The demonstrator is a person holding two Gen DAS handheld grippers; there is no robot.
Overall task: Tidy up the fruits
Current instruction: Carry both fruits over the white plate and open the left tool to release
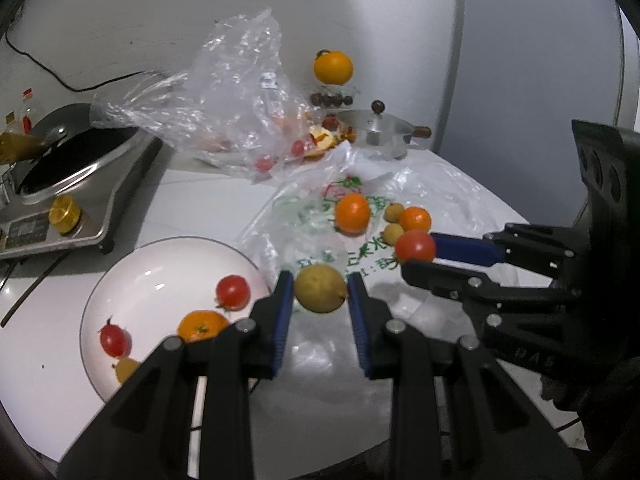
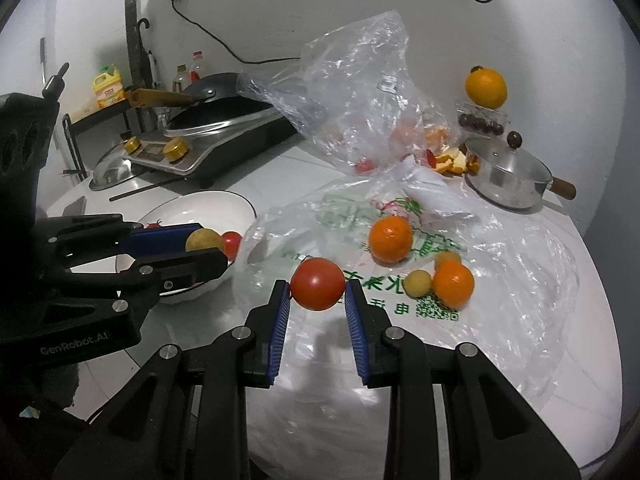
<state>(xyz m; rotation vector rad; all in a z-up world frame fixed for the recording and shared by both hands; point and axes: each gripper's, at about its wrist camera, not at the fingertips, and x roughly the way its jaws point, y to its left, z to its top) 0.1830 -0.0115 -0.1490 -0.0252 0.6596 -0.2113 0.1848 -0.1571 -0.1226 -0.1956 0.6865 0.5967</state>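
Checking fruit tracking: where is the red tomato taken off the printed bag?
In the right wrist view, the red tomato sits clamped in the right gripper, above the printed plastic bag.

The left gripper point(image 2: 192, 252) body reads "GenRobot.AI".

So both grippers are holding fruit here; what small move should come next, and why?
Probably carry the left gripper leftward over the white plate and release. It is shut on the yellow-green fruit, close beside the plate already holding tomatoes and a mandarin. The right gripper, holding the red tomato, sits farther off.
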